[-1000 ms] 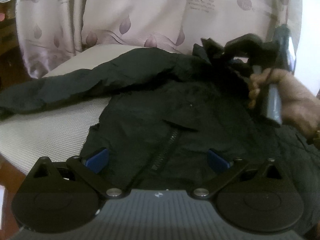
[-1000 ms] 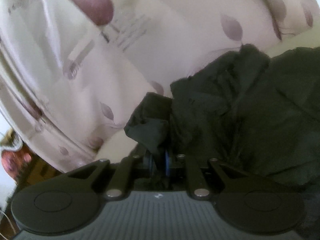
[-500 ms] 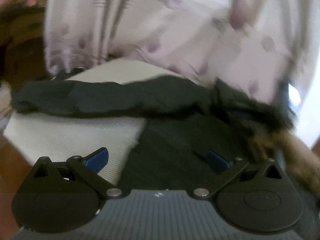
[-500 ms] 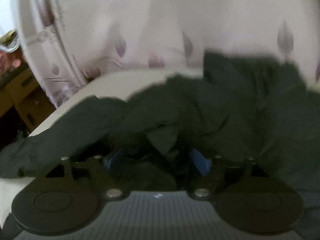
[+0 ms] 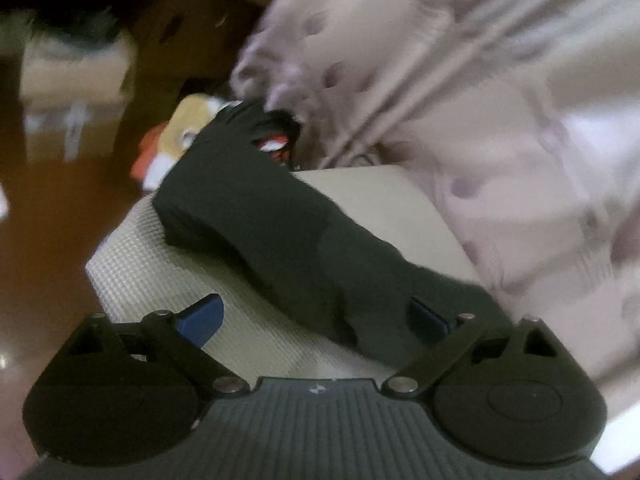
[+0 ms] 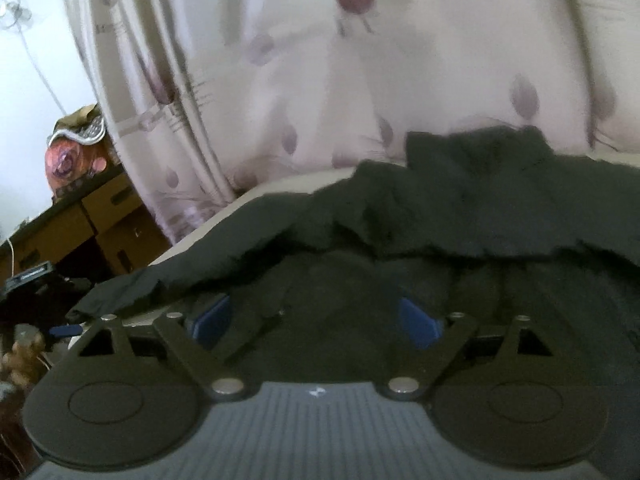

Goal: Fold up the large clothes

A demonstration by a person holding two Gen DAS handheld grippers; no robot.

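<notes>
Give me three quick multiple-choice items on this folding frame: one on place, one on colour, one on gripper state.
1. What does the jacket sleeve lie on?
A. the white textured mat
B. a chair seat
C. a shelf

2. What colour are the pads of the right hand-held gripper?
A. red
B. blue
C. yellow

3. How does the left hand-held gripper stand?
A. shut on the sleeve
B. shut on nothing
C. open

Answers: 1 A, the sleeve stretches across the mat. 2 B, both pads show blue against the black jacket. 3 C, its pads stand far apart, gripping nothing.
</notes>
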